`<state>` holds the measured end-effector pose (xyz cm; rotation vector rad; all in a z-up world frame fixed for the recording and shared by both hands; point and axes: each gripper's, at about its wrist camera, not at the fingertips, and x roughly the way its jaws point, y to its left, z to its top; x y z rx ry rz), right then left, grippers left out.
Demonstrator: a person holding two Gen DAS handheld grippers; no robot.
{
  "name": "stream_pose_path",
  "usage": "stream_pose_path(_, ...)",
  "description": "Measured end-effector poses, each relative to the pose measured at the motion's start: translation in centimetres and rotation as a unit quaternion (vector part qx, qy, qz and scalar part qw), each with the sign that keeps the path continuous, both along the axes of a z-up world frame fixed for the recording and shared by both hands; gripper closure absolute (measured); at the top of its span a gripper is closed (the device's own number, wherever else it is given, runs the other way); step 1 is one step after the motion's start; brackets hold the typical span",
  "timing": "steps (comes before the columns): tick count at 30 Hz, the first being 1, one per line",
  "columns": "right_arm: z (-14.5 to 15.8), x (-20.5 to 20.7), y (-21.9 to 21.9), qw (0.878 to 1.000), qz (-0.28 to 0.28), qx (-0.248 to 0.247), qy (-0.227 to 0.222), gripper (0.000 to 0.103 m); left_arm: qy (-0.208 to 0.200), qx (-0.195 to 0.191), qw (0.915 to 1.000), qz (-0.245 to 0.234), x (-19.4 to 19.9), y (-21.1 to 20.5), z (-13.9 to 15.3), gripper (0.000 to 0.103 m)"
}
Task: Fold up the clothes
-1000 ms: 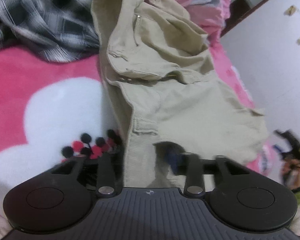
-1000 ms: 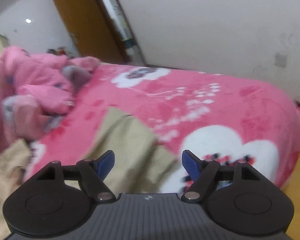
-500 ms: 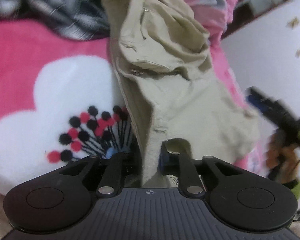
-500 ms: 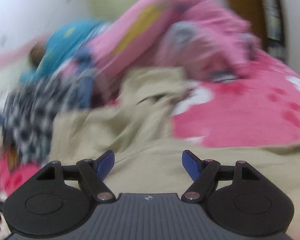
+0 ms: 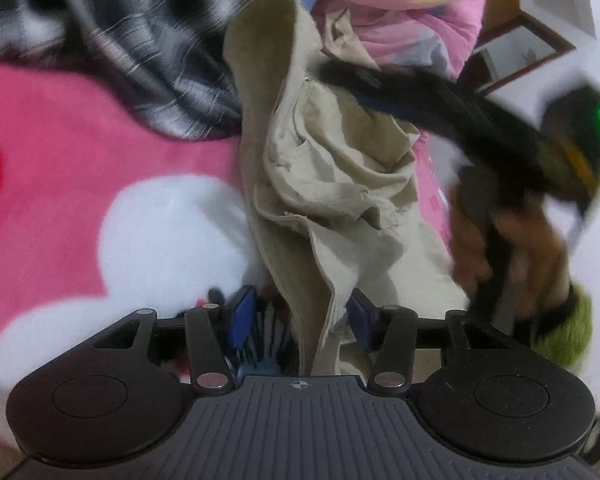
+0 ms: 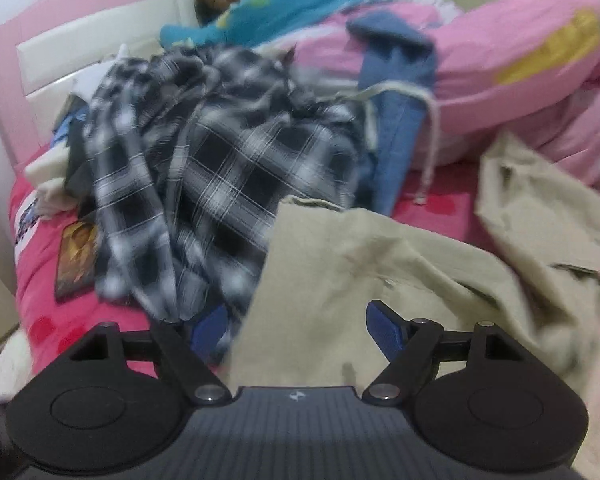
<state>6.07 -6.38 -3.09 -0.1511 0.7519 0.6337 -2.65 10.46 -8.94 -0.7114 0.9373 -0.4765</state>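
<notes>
Crumpled khaki trousers [image 5: 340, 184] lie along the pink bedspread [image 5: 60, 184]. A raised fold of them runs between the fingers of my left gripper [image 5: 300, 320]. Its blue pads stand apart: the fold lies against the right pad, and bedspread shows beside the left pad. My right gripper [image 6: 296, 326] is open low over a flat khaki part of the trousers [image 6: 340, 280], with cloth lying under and between its fingers. In the left wrist view the right gripper shows as a blurred dark shape [image 5: 420, 108] above the trousers, held by a hand [image 5: 512, 248].
A black and white plaid shirt [image 6: 220, 152] is heaped left of the trousers. Behind lie a blue garment with a drawstring [image 6: 396, 120], a pink quilt [image 6: 520, 80] and a blue stuffed toy [image 6: 284, 4] against the pink headboard [image 6: 28, 40]. A book [image 6: 76, 256] lies at the left.
My left gripper closed on the trouser fold and now stands a little wider. My right gripper swung from the foot of the bed round over the trousers, facing the headboard.
</notes>
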Motion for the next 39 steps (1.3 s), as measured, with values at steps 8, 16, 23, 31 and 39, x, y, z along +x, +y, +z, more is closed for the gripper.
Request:
stream_pose_path(8, -4.2, 5.8, 2.9, 0.999, -0.043, -0.005, 0.016, 0.070, -0.030, 0.020, 0.9993, -0.014, 0.0, -0.6, 0.1, 0.054)
stream_pose_path(16, -4.0, 6.5, 1.6, 0.998, -0.037, 0.006, 0.054, 0.041, -0.074, 0.056, 0.9955, -0.020, -1.1, -1.7, 0.4, 0.054)
stream_pose_path(23, -4.7, 4.0, 4.9, 0.994, 0.014, -0.091, 0.051, 0.031, -0.084, 0.065, 0.9943, -0.012, -1.5, -2.3, 0.8, 0.053)
stream_pose_path(31, -4.9, 3.9, 2.8, 0.997, -0.027, -0.044, 0.058, 0.072, -0.102, 0.087, 0.9910, -0.004, -2.8, -3.2, 0.9, 0.055)
stream_pose_path(39, -3.8, 4.2, -4.4, 0.974, -0.093, 0.163, 0.123, 0.087, -0.084, 0.095, 0.9916, 0.024, -2.3, -3.4, 1.2, 0.070)
